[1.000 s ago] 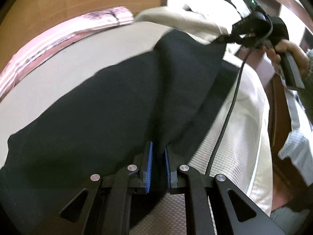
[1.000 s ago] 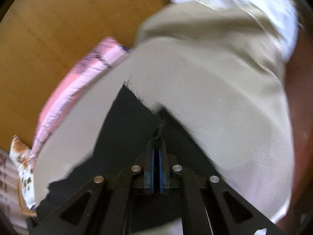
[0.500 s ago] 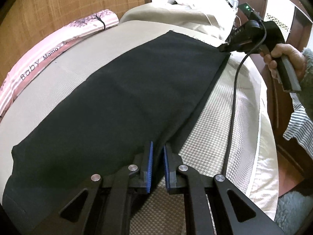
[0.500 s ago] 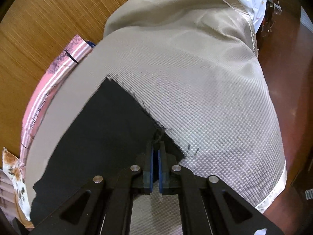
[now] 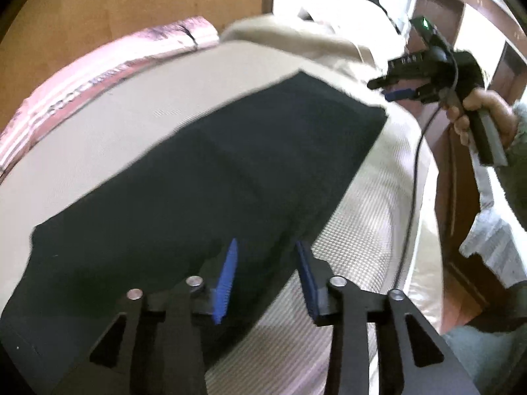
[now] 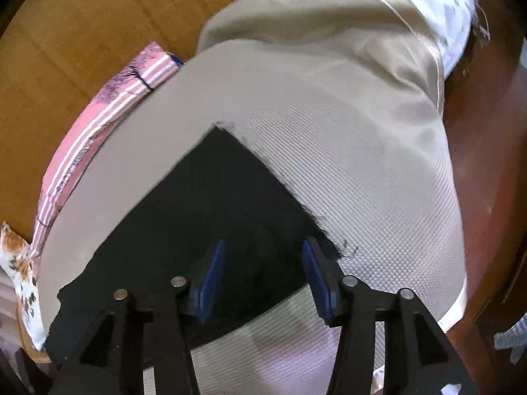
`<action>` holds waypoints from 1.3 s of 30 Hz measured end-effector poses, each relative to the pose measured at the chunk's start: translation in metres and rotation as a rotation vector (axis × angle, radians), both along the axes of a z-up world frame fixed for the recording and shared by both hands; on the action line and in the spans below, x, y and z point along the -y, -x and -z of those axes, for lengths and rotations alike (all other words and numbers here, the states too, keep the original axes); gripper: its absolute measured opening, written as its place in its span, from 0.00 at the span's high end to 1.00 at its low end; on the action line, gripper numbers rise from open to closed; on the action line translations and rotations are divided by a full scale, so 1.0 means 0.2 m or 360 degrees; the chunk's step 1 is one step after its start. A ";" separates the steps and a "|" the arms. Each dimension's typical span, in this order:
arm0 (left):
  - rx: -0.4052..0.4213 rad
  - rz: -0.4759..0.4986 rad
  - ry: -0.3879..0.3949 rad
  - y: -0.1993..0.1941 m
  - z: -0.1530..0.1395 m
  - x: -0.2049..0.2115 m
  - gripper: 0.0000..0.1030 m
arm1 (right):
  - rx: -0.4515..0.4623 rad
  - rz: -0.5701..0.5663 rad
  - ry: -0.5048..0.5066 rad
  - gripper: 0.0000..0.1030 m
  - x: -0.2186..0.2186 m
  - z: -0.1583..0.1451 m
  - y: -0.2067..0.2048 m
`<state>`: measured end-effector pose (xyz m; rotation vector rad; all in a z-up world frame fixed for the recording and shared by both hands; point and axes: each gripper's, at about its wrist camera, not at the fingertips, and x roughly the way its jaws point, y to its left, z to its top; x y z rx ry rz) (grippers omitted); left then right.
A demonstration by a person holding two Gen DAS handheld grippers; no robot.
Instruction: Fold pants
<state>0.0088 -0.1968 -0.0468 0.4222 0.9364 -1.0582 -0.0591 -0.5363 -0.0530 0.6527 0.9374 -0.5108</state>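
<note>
Both tongs, left [image 5: 266, 276] and right [image 6: 262, 275], freshly parted and off the black pants [image 5: 204, 177], flat on the bed beneath them.

Pants [image 5: 210, 177] plain black, frayed hem. Bedcover [image 6: 378, 197] beige, fine waffle weave. At its far edge, pillow [image 6: 98, 121] pink with white stripes; gripper pads [image 5: 227, 276] blue.

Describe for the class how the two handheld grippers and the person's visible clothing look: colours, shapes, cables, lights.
Both grippers are black with triangular cut-outs, silver pivot pins and blue ribbed pads on their fingers. The left gripper fills its own view. The right gripper shows a pistol-style handle, a green light on top and a black cable trailing down. A grey sleeve and striped cloth appear behind it.
</note>
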 end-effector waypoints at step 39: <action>-0.0027 -0.1415 -0.0049 -0.49 0.13 -1.53 0.61 | -0.0087 -0.1825 -0.0385 0.90 -1.88 0.26 -1.57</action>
